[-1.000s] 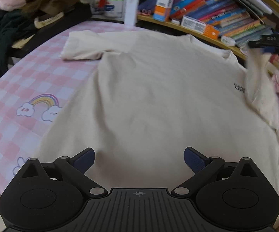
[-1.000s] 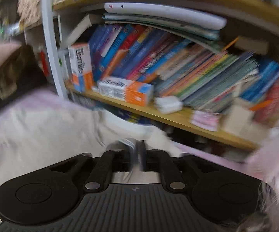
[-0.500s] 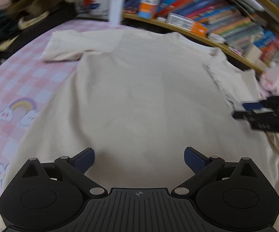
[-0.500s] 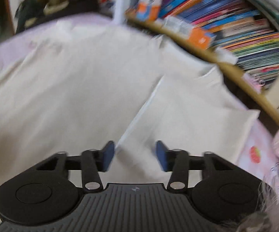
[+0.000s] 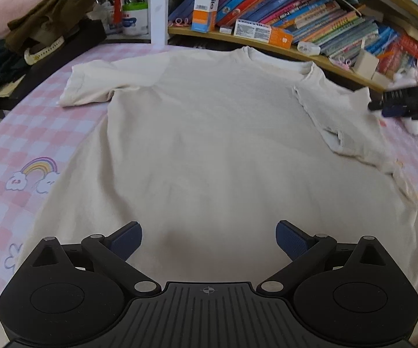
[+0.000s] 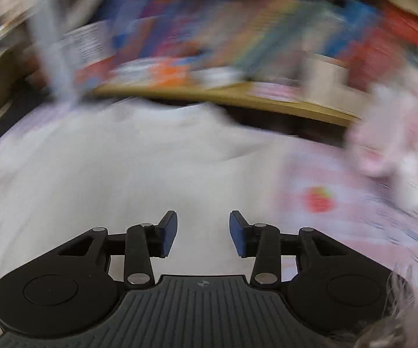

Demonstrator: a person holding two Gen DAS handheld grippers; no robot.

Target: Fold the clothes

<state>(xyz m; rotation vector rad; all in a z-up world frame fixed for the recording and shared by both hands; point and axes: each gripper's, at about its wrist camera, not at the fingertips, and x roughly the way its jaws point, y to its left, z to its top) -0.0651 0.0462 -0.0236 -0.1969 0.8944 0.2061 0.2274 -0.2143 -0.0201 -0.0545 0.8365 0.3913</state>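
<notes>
A cream T-shirt (image 5: 209, 133) lies spread flat on the pink checked bed cover (image 5: 20, 145), collar toward the bookshelf. Its left sleeve (image 5: 90, 84) lies out flat; its right sleeve (image 5: 345, 119) is folded inward over the body. My left gripper (image 5: 209, 239) is open and empty over the shirt's hem. My right gripper (image 6: 203, 233) is open and empty above the shirt's right side (image 6: 122, 179); that view is motion-blurred. It also shows in the left wrist view (image 5: 383, 108) at the far right, beside the folded sleeve.
A wooden bookshelf (image 5: 296, 29) full of books runs along the far edge. Dark clothes (image 5: 43, 29) and a pink cushion pile up at the far left. A pink plush toy (image 6: 391, 145) sits at the right by the shelf.
My right gripper opened and let go of the right sleeve, which now lies folded on the shirt. The gripper has swung out to the right. My left gripper stays open over the hem.
</notes>
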